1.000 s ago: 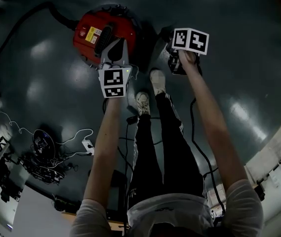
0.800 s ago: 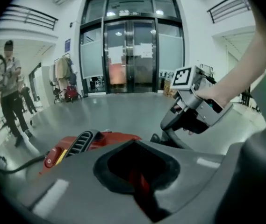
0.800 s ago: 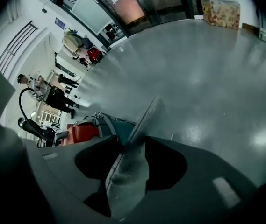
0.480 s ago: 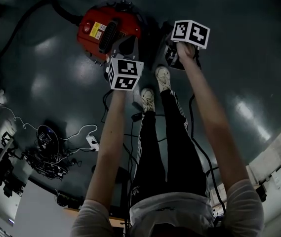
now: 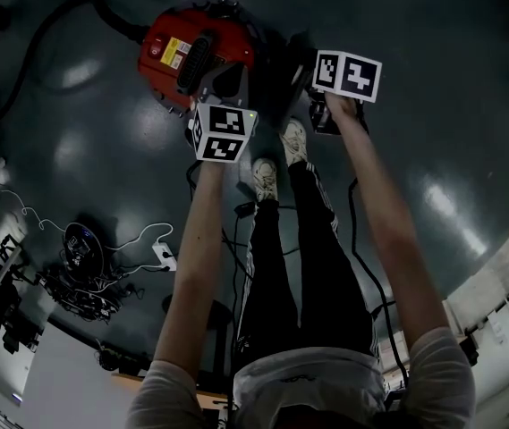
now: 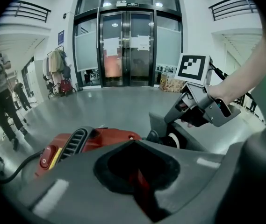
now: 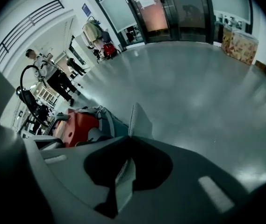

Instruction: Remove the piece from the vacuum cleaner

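Right hand-held gripper [image 7: 132, 140] is clamped tight on the thin, flat grey piece [image 7: 138, 118], holding it just right of the round red vacuum cleaner [image 5: 196, 47] on the glossy dark surface [image 5: 433, 88]. Left hand-held gripper [image 6: 133, 143] hovers at the cleaner's near edge, jaws pinched together, only a red sliver in the slit.

Vacuum cleaner [image 5: 196, 47]: near side hidden under your left gripper [image 5: 223, 83]; hose [image 5: 75, 12] beyond it cut by edge. Grey piece [image 7: 137, 118] mostly behind your right gripper [image 7: 129, 136].
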The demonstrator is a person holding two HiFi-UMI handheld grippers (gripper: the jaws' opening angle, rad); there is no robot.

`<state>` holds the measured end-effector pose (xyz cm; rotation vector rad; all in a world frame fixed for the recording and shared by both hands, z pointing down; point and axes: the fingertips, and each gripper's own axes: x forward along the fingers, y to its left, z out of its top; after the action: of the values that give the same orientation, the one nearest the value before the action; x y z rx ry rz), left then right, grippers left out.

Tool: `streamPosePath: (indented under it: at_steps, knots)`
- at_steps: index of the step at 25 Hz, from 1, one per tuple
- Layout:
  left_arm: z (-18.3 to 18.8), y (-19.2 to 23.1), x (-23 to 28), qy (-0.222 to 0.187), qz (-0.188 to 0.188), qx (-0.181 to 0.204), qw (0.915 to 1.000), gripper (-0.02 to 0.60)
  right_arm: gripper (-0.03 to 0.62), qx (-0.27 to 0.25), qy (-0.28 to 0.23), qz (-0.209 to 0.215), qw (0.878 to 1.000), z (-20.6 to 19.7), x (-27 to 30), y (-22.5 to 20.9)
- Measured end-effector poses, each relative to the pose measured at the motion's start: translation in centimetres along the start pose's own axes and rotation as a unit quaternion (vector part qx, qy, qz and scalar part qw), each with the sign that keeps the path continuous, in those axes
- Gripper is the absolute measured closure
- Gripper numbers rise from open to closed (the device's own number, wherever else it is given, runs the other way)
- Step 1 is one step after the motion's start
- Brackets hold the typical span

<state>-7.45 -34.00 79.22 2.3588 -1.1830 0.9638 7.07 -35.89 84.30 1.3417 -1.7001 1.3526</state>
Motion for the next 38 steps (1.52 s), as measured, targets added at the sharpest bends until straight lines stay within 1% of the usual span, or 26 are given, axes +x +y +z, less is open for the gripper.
streamPosePath:
  at_steps: [3,6,9,11,14,20,21,22,23,25,27,29,30,32,35,38]
  knots:
    - [0.0,0.0,0.0,0.000,0.001,0.002,1.0000,0.580,0.551,-0.018,-0.001,-0.002,1.000,-0.2,-0.4,-0.4]
    - [0.1,0.0,0.0,0.000,0.000,0.000,1.0000,0.580,0.551,-0.017,-0.004,0.002,1.000,-0.4,-0.9,-0.8]
    - [0.2,0.0,-0.1,0.000,-0.003,-0.002,1.0000,0.580,0.553,-0.020,-0.009,-0.008,1.000,-0.7,-1.7,-1.5]
    - [0.3,0.0,-0.2,0.000,-0.004,-0.003,1.0000,0.580,0.553,-0.016,-0.011,-0.013,1.000,-1.1,-2.2,-2.5]
    - [0.2,0.0,-0.3,-0.001,-0.001,0.000,1.0000,0.580,0.554,-0.006,-0.020,-0.007,1.000,-1.5,-3.0,-3.7]
    - [0.2,0.2,0.0,0.001,0.001,-0.003,1.0000,0.580,0.555,0.004,-0.043,-0.006,0.999,-1.0,-4.3,-4.6]
    - [0.3,0.2,0.0,0.000,0.003,-0.012,0.9999,0.580,0.554,0.007,-0.047,-0.006,0.999,-0.9,-4.6,-4.7]
    - [0.5,0.2,-0.1,-0.004,0.004,-0.031,0.9995,0.580,0.554,0.008,-0.050,-0.007,0.999,-0.8,-5.0,-4.8]
    - [0.7,0.2,-0.6,-0.011,0.006,-0.059,0.9982,0.580,0.554,0.009,-0.053,-0.008,0.999,-0.7,-5.5,-4.8]
    - [1.5,0.0,-2.2,-0.032,0.013,-0.112,0.9931,0.580,0.555,0.005,-0.058,-0.008,0.998,-0.5,-6.9,-4.3]
    - [2.6,-0.3,-4.1,-0.047,0.018,-0.144,0.9882,0.580,0.555,0.002,-0.065,-0.006,0.998,0.0,-8.8,-3.6]
    - [4.0,-0.6,-5.7,-0.056,0.015,-0.170,0.9838,0.580,0.555,-0.003,-0.078,-0.005,0.997,1.0,-11.2,-2.8]
    - [4.9,-0.6,-6.6,-0.060,0.014,-0.178,0.9820,0.580,0.555,-0.006,-0.085,-0.007,0.996,1.5,-12.7,-2.4]
    - [7.0,-0.7,-9.0,-0.075,0.016,-0.183,0.9802,0.580,0.556,-0.011,-0.100,-0.007,0.995,2.1,-15.8,-1.3]
    - [10.3,-1.0,-13.5,-0.107,0.016,-0.181,0.9774,0.580,0.553,-0.003,-0.121,0.012,0.993,2.2,-20.4,1.0]
    - [14.0,-1.2,-18.5,-0.149,0.015,-0.181,0.9721,0.580,0.553,0.008,-0.149,0.027,0.989,2.9,-25.2,3.4]
